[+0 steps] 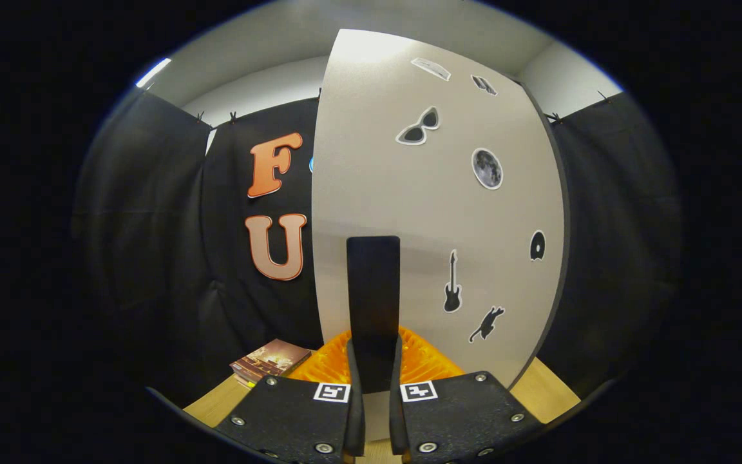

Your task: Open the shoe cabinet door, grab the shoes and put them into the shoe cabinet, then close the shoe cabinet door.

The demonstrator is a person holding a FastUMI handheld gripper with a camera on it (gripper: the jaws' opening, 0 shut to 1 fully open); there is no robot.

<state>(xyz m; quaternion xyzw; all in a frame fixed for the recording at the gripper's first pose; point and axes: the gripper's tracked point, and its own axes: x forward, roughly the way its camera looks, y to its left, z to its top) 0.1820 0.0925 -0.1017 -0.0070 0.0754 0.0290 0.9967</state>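
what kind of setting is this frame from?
Probably a staged booth, not a home: black cloth walls, a sticker-covered white cabinet door whose black handle sits between the gripper fingers, a wooden tabletop.

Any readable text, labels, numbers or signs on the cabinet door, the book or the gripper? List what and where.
cabinet door: no text; sunglasses sticker, moon sticker, guitar sticker and cat sticker are pictures only.
top stickers: too small to read.
book: cover blurred, unreadable.
gripper, closed on the black handle: square code markers, no words.
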